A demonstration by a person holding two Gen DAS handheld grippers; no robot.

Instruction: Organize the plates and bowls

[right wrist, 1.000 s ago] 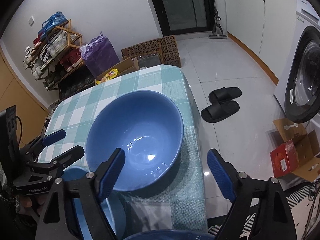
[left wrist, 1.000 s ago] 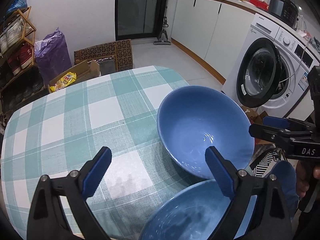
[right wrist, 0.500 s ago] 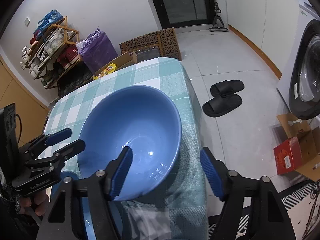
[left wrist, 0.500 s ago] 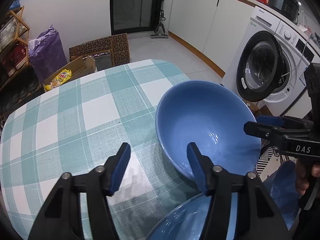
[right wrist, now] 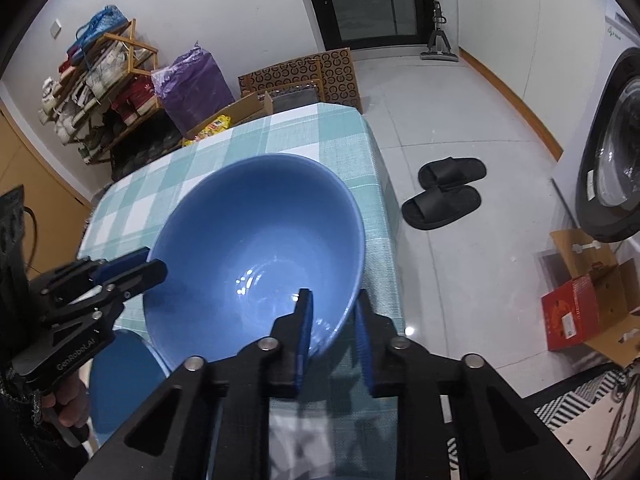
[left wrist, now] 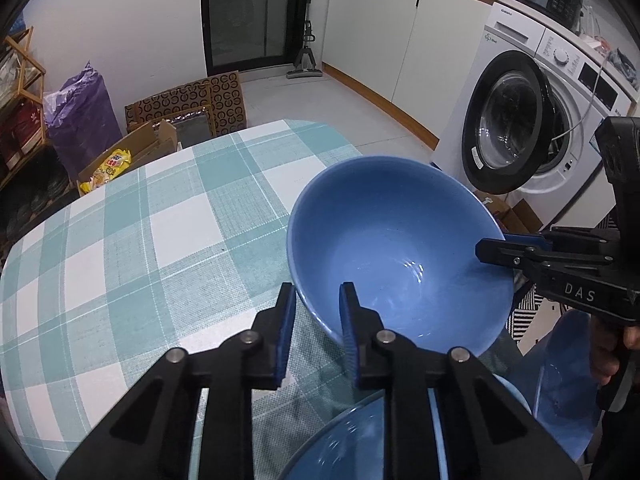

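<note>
both tools (left wrist: 316, 312) (right wrist: 332, 320) pinch the blue bowl's (left wrist: 392, 248) rim; second bowl (left wrist: 360, 444) beneath

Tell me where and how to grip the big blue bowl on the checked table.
Grip the big blue bowl by its thin rim, one pad inside the wall and one outside. Its wide mouth suits two holds on opposite sides, as now: the left gripper on the near-left edge, the right gripper on the near-right edge.
</note>
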